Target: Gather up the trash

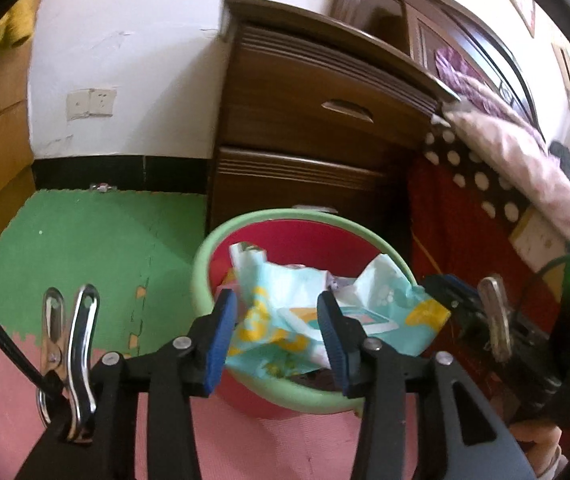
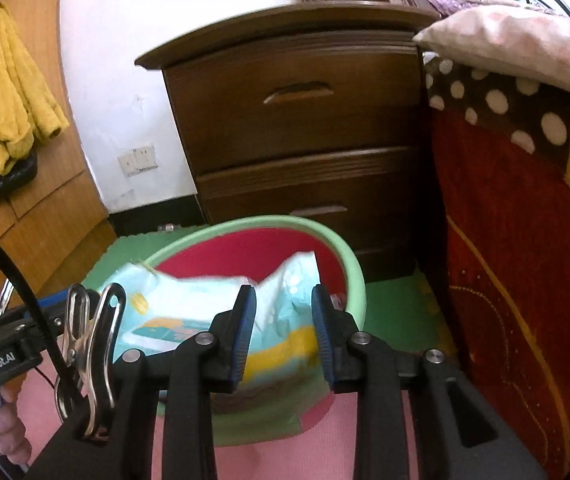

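Observation:
A red bin with a pale green rim (image 1: 205, 248) stands on the foam floor mats in front of a nightstand. A crumpled light-blue and yellow plastic wrapper (image 1: 385, 276) lies across the bin's mouth, over other trash. My left gripper (image 1: 277, 300) hovers over the near rim, its blue pads apart with the wrapper showing between them, not pressed. In the right wrist view the same bin rim (image 2: 349, 264) and wrapper (image 2: 177, 300) appear, blurred. My right gripper (image 2: 283, 294) is open, with the wrapper's right end in the gap between its pads.
A dark wooden nightstand (image 2: 297, 120) stands right behind the bin. A bed with a red cover (image 2: 505, 240) and pillow (image 2: 517, 40) is on the right. Green mat (image 1: 85, 240) and pink mat (image 1: 5, 400) cover the floor. A yellow jacket (image 2: 1, 92) hangs at left.

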Tool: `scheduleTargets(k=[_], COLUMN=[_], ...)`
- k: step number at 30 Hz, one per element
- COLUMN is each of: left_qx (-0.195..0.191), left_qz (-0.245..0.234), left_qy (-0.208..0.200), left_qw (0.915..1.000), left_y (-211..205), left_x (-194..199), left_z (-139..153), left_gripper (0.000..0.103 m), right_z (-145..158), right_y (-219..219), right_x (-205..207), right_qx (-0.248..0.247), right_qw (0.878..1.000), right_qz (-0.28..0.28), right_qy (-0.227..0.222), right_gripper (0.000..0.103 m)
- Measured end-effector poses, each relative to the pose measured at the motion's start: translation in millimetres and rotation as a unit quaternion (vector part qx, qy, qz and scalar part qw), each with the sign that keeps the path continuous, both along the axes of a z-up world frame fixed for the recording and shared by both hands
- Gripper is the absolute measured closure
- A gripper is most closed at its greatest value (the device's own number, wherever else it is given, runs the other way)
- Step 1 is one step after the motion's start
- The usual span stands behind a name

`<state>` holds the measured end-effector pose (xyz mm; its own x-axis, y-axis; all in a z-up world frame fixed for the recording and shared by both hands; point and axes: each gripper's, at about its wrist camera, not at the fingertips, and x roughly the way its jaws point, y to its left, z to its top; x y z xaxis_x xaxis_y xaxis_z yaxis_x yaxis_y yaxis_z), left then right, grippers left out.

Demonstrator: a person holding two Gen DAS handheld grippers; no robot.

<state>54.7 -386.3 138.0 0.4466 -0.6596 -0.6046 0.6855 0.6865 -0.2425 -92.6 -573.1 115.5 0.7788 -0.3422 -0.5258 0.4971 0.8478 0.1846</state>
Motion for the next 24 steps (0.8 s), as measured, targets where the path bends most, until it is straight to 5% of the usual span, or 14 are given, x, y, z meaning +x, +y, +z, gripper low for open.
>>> scheduleTargets(k=[8,18,24], left_qx=[0.001,0.009,0.014], left_qz=[0.05,0.078,0.086], left_qy=[0.013,0.047,0.056], left_qw=[0.9987,0.9958,0.9947], left_y=[48,86,99], left_x=[6,2,3], left_z=[-8,-39,-52], left_gripper=[0.059,0.059,0.059], right_z=[14,-33,-72], right_y=[13,7,-5], right_x=[18,96,134], right_qx=[0.011,0.094,0.13], right_qw=[0.998,0.974,0.946], right_qz=[0.067,0.104,0.104], right_qy=[0.008,0.179,0.28], right_gripper=[0.073,0.073,0.073])
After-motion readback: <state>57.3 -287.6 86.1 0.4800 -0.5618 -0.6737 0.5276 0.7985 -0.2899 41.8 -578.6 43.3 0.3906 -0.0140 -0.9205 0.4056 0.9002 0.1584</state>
